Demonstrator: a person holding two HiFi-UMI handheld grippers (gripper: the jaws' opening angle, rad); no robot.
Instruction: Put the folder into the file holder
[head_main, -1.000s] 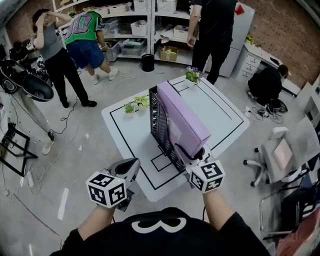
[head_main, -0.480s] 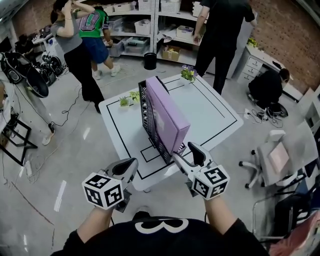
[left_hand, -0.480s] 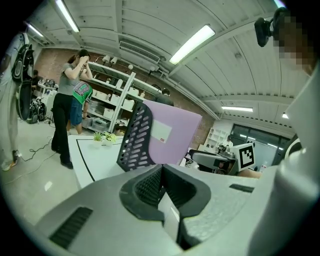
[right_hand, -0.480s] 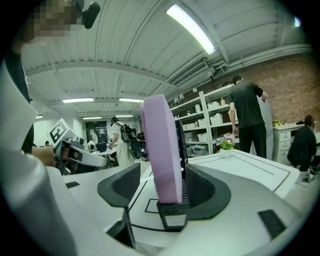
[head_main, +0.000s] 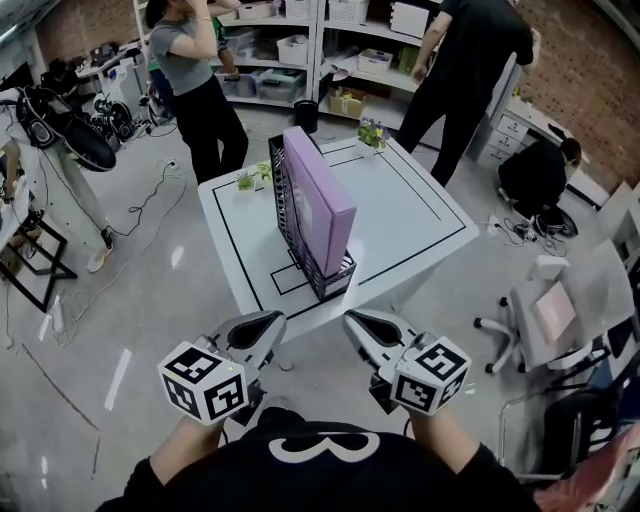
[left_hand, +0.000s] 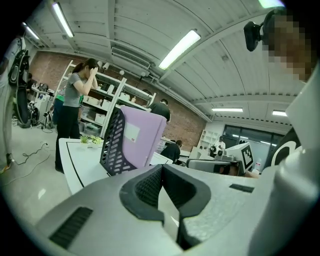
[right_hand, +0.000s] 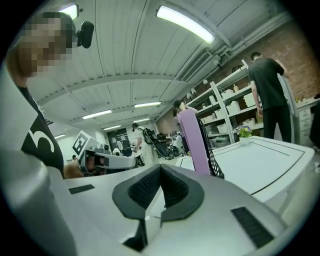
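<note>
Both grippers hover short of the white table (head_main: 420, 215), touching nothing on it. The left gripper (head_main: 268, 320) has its jaws pressed together and empty. The right gripper (head_main: 354, 320) has just been closing its jaws, and they now meet with nothing between them. The purple folder (head_main: 320, 195) stands on edge inside the black mesh file holder (head_main: 288, 218) on the table.

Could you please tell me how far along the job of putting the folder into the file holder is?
Done: the purple folder stands upright in the black file holder on the white table. In hand: nothing; the left gripper is shut and empty, and the right gripper has just closed its jaws on nothing, both short of the table. Left: apparently nothing.
</note>
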